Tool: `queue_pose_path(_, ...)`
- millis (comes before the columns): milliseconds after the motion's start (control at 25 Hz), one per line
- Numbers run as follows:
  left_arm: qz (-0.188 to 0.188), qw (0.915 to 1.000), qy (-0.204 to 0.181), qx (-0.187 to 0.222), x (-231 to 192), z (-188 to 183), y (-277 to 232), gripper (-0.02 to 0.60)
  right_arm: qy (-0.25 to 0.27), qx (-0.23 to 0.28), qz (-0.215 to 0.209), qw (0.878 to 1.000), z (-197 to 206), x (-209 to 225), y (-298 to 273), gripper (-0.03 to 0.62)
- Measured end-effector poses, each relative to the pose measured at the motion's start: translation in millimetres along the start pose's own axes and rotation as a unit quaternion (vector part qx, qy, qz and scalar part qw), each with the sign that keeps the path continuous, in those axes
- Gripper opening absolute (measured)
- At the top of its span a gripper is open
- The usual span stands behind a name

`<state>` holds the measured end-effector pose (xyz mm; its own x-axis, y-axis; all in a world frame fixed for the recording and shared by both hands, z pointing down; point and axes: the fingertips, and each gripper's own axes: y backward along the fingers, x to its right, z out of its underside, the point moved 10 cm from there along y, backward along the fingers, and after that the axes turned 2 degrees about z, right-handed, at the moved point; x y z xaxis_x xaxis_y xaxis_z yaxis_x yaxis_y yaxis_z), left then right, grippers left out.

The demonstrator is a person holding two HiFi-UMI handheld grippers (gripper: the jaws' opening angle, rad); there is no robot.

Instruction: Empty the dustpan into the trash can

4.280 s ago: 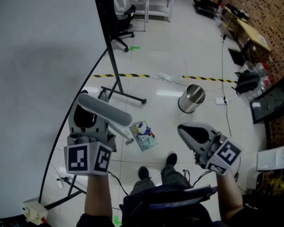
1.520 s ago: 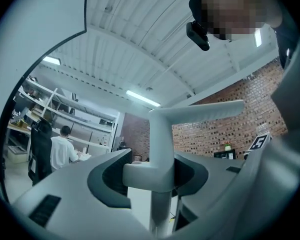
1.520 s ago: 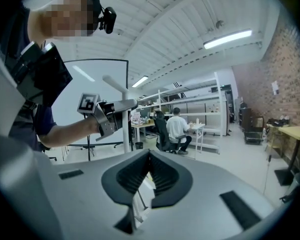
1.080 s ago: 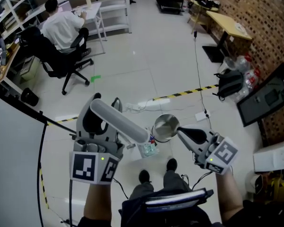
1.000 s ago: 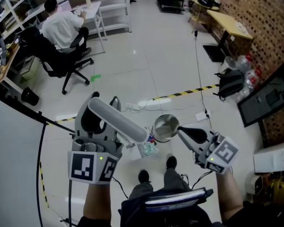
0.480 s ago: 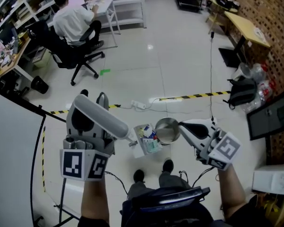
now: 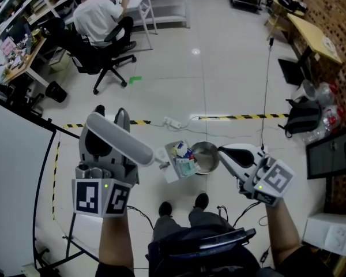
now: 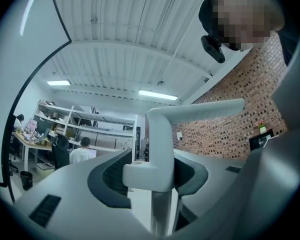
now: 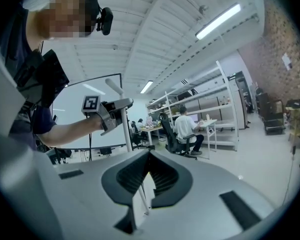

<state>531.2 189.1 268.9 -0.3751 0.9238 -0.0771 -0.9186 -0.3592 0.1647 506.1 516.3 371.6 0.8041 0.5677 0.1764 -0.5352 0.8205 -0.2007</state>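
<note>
Left gripper [image 8: 150,174] clamps the dustpan's handle [image 7: 124,138] — so the littered dustpan [image 7: 179,165] hangs beside the trash can [image 7: 207,157], likely for tipping; right gripper [image 7: 226,152] — pinched closed, empty.

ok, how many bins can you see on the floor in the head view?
2. A steel trash can sits at frame centre, right beside the held dustpan. A small dark bin stands by the desk at upper left. Others may be hidden.
</note>
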Motion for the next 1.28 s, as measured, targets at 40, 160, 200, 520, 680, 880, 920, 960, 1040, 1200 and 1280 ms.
queue_pose_path(40,-0.001,1.0000,-0.003,-0.002,4.3,2.8,-2.3,0.199,-0.002,-0.001,-0.001,1.000,2.5,2.5,2.7,0.015)
queue_pose_path(160,-0.007,0.9999,-0.010,-0.006,14.1,11.2,-10.2,0.198,-0.007,-0.001,-0.005,1.000,6.7,11.6,8.7,0.015)
queue_pose_path(200,-0.007,0.9999,-0.012,-0.007,17.0,12.9,-12.7,0.198,-0.007,0.000,-0.007,1.000,6.9,14.3,10.1,0.015)
queue_pose_path(520,0.005,0.9997,-0.022,-0.003,23.0,20.2,-31.1,0.198,0.015,-0.013,-0.009,1.000,3.0,22.2,-4.0,0.015)
queue_pose_path(680,0.016,0.9998,-0.015,-0.002,19.8,26.2,-36.8,0.198,0.030,-0.022,-0.002,0.999,-1.3,22.7,-14.7,0.015)
queue_pose_path(880,0.023,0.9996,-0.011,0.013,19.0,28.0,-41.3,0.198,0.033,-0.029,0.012,0.999,-2.0,18.6,-20.3,0.015)
queue_pose_path(920,0.026,0.9995,-0.010,0.015,17.1,28.1,-42.7,0.198,0.032,-0.032,0.017,0.999,-1.7,18.0,-21.4,0.015)
queue_pose_path(960,0.029,0.9994,-0.009,0.017,14.7,28.6,-44.6,0.198,0.030,-0.035,0.021,0.999,-1.1,17.9,-22.6,0.015)
queue_pose_path(1040,0.040,0.9990,-0.007,0.020,11.3,30.9,-49.4,0.198,0.024,-0.040,0.030,0.998,1.2,18.8,-25.5,0.015)
queue_pose_path(1200,0.066,0.9977,-0.008,0.013,9.8,39.2,-58.5,0.198,0.023,-0.050,0.041,0.998,2.1,24.9,-34.9,0.015)
queue_pose_path(1280,0.075,0.9971,-0.007,0.011,8.2,40.6,-62.1,0.198,0.036,-0.053,0.047,0.997,-4.5,30.4,-40.8,0.015)
